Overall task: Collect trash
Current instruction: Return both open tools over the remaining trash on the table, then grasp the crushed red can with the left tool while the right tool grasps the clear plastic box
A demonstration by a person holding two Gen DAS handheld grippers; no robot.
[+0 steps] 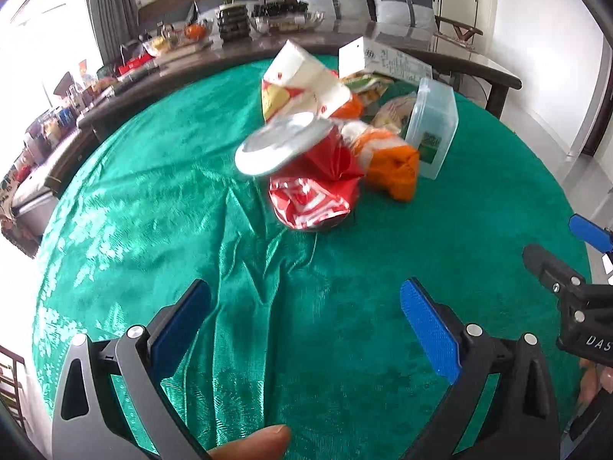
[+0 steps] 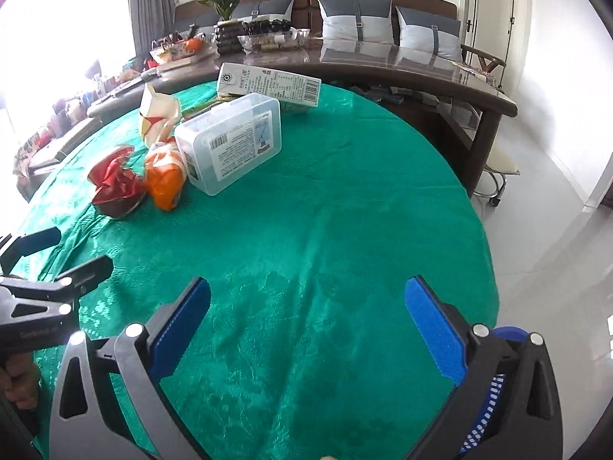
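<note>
- Both pairs of fingers are spread wide and hold nothing: your left gripper (image 1: 304, 326) and right gripper (image 2: 306, 326) hover over bare green tabletop (image 2: 325, 230).
- You seem to be at the approach, with nothing collected.
- Trash sits ahead in one cluster: crushed red can (image 1: 306, 176), orange wrapper (image 1: 394, 168), clear plastic box (image 2: 233, 142), cartons behind.
- Next, reach the left gripper to the can, nearest it, and straddle it before closing.

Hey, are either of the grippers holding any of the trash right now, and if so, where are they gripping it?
Nothing is held. The left gripper and right gripper are both open over the green tablecloth, short of the trash pile.
</note>
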